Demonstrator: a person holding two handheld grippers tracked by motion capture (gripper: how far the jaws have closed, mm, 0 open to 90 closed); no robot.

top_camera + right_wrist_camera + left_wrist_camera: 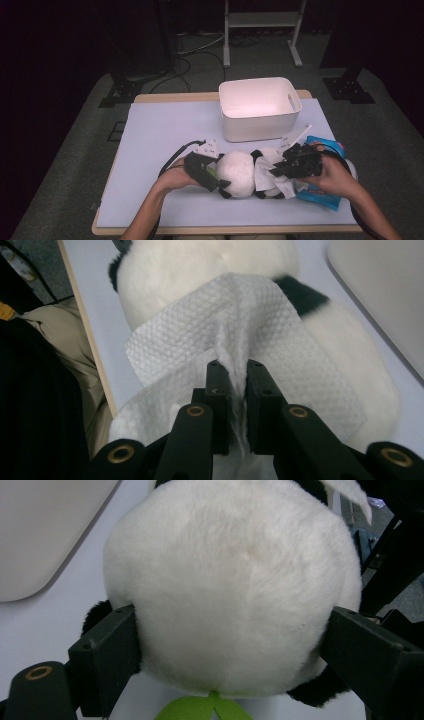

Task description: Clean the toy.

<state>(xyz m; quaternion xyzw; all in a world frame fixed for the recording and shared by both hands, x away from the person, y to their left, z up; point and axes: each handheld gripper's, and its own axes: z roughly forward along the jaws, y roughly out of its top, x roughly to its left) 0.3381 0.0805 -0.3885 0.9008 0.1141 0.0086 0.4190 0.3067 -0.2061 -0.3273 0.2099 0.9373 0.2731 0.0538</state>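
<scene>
Left gripper: jaws spread wide and pressed against both sides of the panda, whose round head bulges between them; the plush is soft and light, yields under pressure, and is best steadied across its widest part, as here. Right gripper: jaws nearly closed, pinching a raised fold of the wipe draped over the panda's body just ahead; the sheet is thin, limp and tearable, so a pinched fold gives the surest hold.
</scene>
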